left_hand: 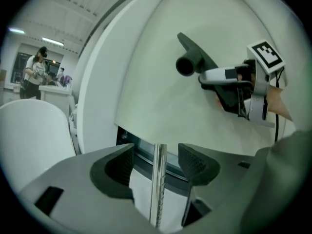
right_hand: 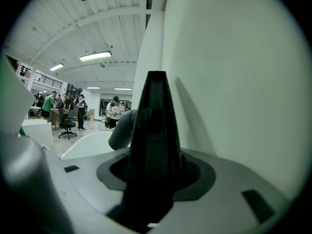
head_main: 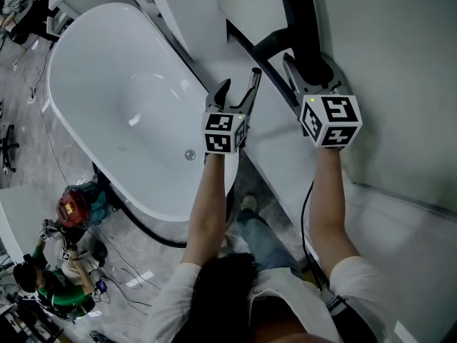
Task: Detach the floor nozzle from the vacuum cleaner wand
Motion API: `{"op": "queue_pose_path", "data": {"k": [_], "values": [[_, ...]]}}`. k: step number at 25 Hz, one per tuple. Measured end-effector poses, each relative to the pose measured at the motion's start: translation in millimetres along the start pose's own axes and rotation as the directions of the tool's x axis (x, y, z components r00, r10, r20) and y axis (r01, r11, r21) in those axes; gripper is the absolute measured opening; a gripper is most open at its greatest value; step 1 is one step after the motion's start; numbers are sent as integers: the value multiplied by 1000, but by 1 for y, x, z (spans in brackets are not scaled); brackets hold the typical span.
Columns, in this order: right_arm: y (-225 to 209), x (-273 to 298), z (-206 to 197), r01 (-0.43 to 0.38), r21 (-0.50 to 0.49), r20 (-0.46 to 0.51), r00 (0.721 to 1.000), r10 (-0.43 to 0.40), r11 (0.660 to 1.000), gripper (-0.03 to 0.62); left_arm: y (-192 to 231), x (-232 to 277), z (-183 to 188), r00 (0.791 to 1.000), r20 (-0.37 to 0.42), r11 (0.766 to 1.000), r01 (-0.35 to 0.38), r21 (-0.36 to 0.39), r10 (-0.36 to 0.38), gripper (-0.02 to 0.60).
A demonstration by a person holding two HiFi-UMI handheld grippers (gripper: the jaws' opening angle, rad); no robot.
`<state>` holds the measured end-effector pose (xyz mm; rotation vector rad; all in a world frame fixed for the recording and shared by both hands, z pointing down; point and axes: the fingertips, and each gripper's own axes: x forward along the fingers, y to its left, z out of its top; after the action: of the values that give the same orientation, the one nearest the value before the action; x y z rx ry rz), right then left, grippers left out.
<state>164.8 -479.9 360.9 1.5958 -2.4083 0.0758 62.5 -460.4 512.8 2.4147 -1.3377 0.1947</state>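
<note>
The black floor nozzle point(head_main: 301, 20) lies against a white panel, its grey neck point(head_main: 269, 44) pointing left with an open round mouth point(left_hand: 185, 66). My right gripper point(head_main: 308, 77) is shut on the nozzle's body point(right_hand: 156, 130), which fills the space between its jaws. My left gripper point(head_main: 235, 97) stands open to the left of the nozzle. The shiny metal wand point(left_hand: 158, 179) rises between its pads point(left_hand: 194, 162) without touching them. The same wand point(head_main: 254, 83) shows beside the left fingers in the head view, apart from the nozzle's neck.
A white freestanding bathtub point(head_main: 107, 70) lies to the left. The white wall panel point(head_main: 385, 63) runs behind the nozzle, with a dark gap point(left_hand: 141, 152) at its lower edge. A red device point(head_main: 71, 207), cables and a crouching person point(head_main: 53, 284) are on the floor at lower left.
</note>
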Motion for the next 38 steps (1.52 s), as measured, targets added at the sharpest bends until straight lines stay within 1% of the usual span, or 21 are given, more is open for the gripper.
{"op": "queue_pose_path", "data": {"k": [2,5,9,12,16,19,23,30,32,34,38], "values": [[5,-8,4,16,1,7,1000,-16,1000,221,1,-19,13,1000,23,1000,-7,-7,7,267],[11,-24,6,42,16,8,999,-42,999,221,-9,-43,24,999,36,1000,-2,-7,2,267],[24,-44,13,41,29,-12,999,-40,999,221,-27,-77,45,998,56,999,15,-42,-12,267],[33,-61,14,61,29,-12,998,-61,998,221,-35,-102,55,997,73,999,12,-31,-10,267],[46,-87,14,93,75,-1,996,-93,993,221,-44,-137,68,996,91,999,-6,-39,9,267],[54,-103,18,104,65,-4,995,-104,992,221,-48,-156,87,993,114,999,-20,-38,24,267],[61,-128,21,116,76,-7,993,-116,990,221,-66,-178,104,992,128,1000,-11,-5,11,267],[87,-171,9,155,97,-17,988,-154,983,221,-86,-219,100,991,130,1000,-17,4,16,267],[96,-186,5,164,102,-23,986,-162,981,221,-93,-233,97,991,129,1000,-20,15,18,267],[103,-200,8,169,109,-19,986,-168,980,221,-101,-246,103,990,141,999,-32,31,27,267],[110,-224,13,176,78,-16,984,-175,981,221,-114,-267,108,988,153,999,-40,33,34,265]]}}
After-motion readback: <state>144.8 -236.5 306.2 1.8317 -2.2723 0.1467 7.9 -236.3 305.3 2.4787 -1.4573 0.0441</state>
